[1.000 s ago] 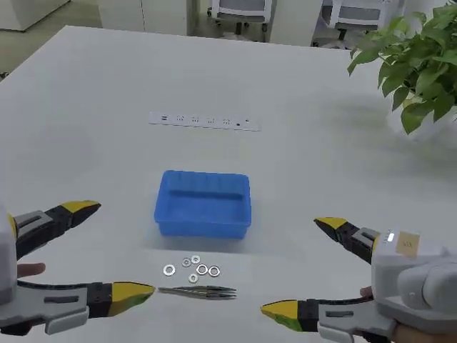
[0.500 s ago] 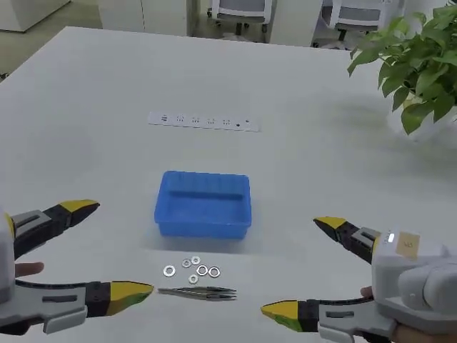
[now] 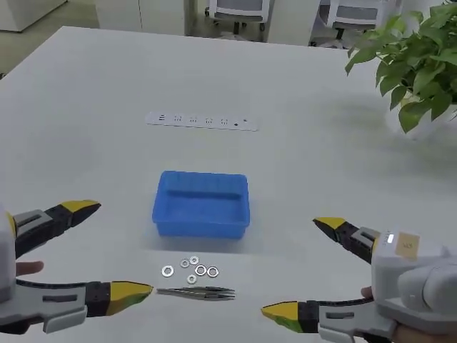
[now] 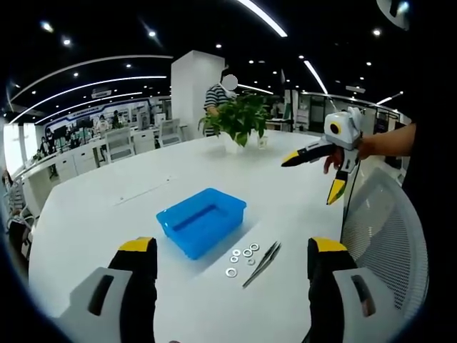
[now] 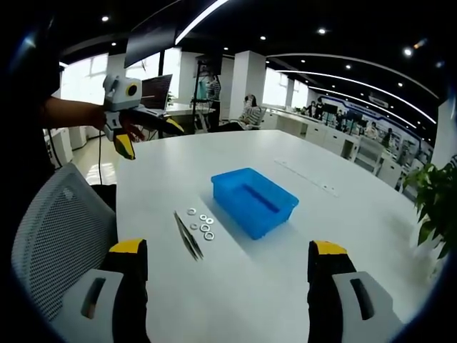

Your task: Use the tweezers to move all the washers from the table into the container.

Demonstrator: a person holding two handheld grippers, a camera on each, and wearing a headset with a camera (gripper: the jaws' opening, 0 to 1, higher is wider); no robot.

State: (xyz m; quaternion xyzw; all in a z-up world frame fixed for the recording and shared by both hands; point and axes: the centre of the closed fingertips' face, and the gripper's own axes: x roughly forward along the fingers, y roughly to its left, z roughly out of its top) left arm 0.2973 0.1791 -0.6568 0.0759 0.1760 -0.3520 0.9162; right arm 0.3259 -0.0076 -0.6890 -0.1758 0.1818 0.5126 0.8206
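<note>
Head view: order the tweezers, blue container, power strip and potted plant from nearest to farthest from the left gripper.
1. The tweezers, lying on the table just off the lower jaw tip of the left gripper.
2. The blue container, ahead, beyond the washers.
3. The power strip, mid-table, behind the container.
4. The potted plant, at the far right.

Blue container (image 3: 201, 204), silver washers (image 3: 191, 269) and tweezers (image 3: 196, 291), white table (image 3: 321, 164), green plant (image 3: 414, 64).
</note>
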